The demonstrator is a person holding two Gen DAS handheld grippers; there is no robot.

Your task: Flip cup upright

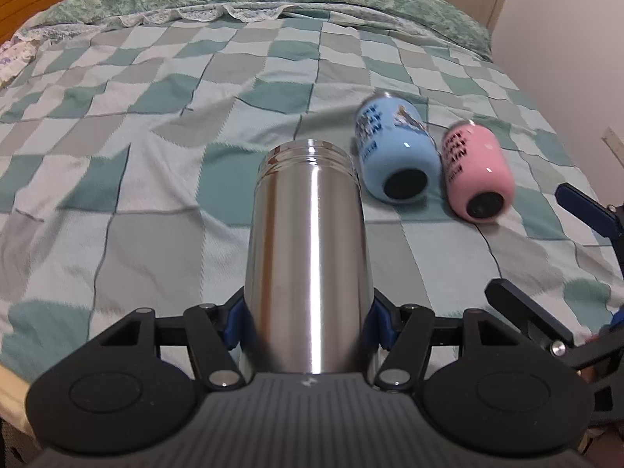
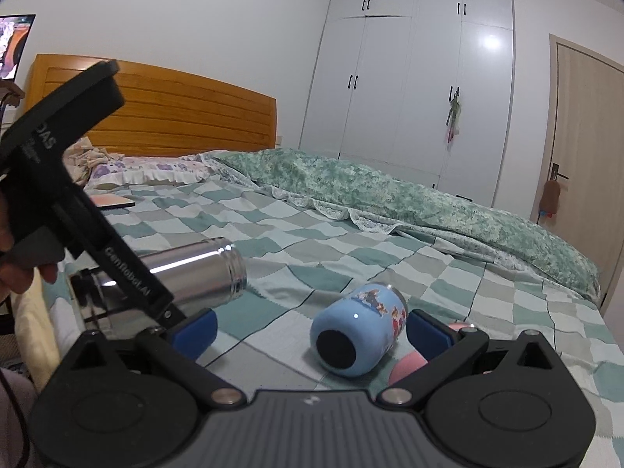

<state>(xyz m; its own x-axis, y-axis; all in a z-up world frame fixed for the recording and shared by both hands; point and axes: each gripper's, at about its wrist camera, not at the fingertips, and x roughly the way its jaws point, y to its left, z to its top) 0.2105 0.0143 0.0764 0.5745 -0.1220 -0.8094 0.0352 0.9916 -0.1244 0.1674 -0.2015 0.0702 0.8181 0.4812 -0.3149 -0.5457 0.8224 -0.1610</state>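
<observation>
Steel cup point(image 1: 308, 257): clamped sideways by left gripper point(image 1: 308, 323). Right gripper point(image 2: 310, 329): fingers spread, nothing held. Blue cup point(image 2: 357, 331), pink cup point(image 1: 477, 171): laid on bedspread point(image 1: 136, 136).

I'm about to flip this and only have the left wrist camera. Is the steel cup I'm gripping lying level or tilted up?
Observer: In the right wrist view, the steel cup lies nearly level in the left gripper.
Operator: Where is the right gripper aimed?
Observer: The right gripper is open, and the blue cup lies on its side just ahead, between its fingers.
Operator: And the pink cup?
Observer: In that view the right finger hides most of the pink cup.
</observation>
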